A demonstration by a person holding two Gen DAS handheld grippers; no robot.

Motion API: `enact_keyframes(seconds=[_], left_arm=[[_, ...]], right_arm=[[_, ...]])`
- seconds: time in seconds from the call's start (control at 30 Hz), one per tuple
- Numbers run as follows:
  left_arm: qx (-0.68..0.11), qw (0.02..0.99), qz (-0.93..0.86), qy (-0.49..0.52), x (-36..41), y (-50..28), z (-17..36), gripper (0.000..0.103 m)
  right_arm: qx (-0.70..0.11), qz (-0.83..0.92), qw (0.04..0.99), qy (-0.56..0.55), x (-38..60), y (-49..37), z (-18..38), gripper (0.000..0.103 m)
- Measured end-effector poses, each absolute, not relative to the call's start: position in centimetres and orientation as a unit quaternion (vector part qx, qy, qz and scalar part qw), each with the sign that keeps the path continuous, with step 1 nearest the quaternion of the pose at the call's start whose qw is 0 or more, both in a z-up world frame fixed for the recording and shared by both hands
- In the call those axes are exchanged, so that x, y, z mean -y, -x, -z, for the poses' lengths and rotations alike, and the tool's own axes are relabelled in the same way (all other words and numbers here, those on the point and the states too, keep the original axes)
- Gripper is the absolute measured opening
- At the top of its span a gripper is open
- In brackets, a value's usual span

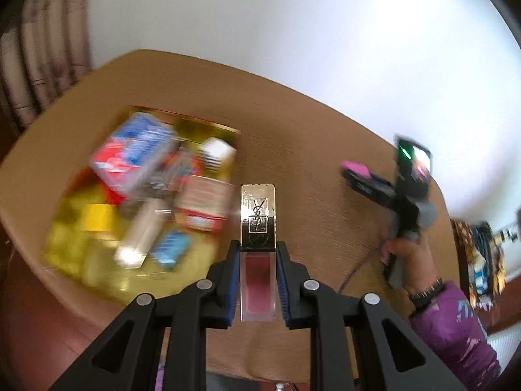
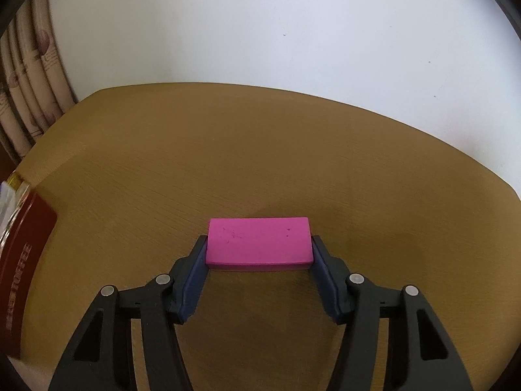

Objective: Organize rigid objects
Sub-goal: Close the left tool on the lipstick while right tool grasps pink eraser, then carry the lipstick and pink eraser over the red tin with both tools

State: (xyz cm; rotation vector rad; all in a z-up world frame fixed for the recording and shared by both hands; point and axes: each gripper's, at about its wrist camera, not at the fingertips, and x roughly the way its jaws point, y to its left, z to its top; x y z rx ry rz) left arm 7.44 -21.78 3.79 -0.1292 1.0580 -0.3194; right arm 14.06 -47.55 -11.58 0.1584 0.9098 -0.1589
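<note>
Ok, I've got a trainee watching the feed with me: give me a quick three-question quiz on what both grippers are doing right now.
1. True or false: the left gripper is clamped on a lipstick tube with a gold cap.
2. What colour is the block between the right gripper's fingers?
3. Multiple choice: the gold tray of mixed boxes lies on which side of the lipstick tube in the left wrist view? A) left B) right C) behind the camera

Key: 1 true; 2 pink; 3 A.

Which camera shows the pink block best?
The right wrist camera: the pink block sits big and sharp between the right gripper fingers. In the left wrist camera it is only a small pink blur far off.
</note>
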Motion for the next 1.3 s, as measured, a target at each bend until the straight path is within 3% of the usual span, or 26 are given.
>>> enact_keyframes(seconds=[0.3, 0.8, 0.9, 0.97, 1.3], left_arm=[[-0.479, 0.875, 0.050, 0.045, 12.7, -7.6, -4.5, 0.020], [-0.500, 0.862, 0.084, 0.008, 14.4, -11.5, 1.2, 0.021], [-0.500, 0.862, 0.080, -0.034, 15.2, -11.5, 1.9, 0.023], [-0.489, 0.867, 0.083, -0.040, 15.1, -11.2, 1.7, 0.031], [-0.455, 0.890, 0.011, 0.037, 8.5, -7.3, -1.5, 0.041]], right_arm=[[-0.393, 0.044, 0.913, -0.101, 41.5, -6.9, 9.9, 0.056], [-0.392, 0.047, 0.915, -0.083, 38.6, -4.9, 10.0, 0.056], [-0.394, 0.048, 0.914, -0.083, 38.6, -4.5, 10.2, 0.056], [-0.396, 0.048, 0.913, -0.084, 38.9, -4.3, 10.2, 0.056], [-0.396, 0.044, 0.914, -0.076, 38.6, -4.0, 9.5, 0.056]])
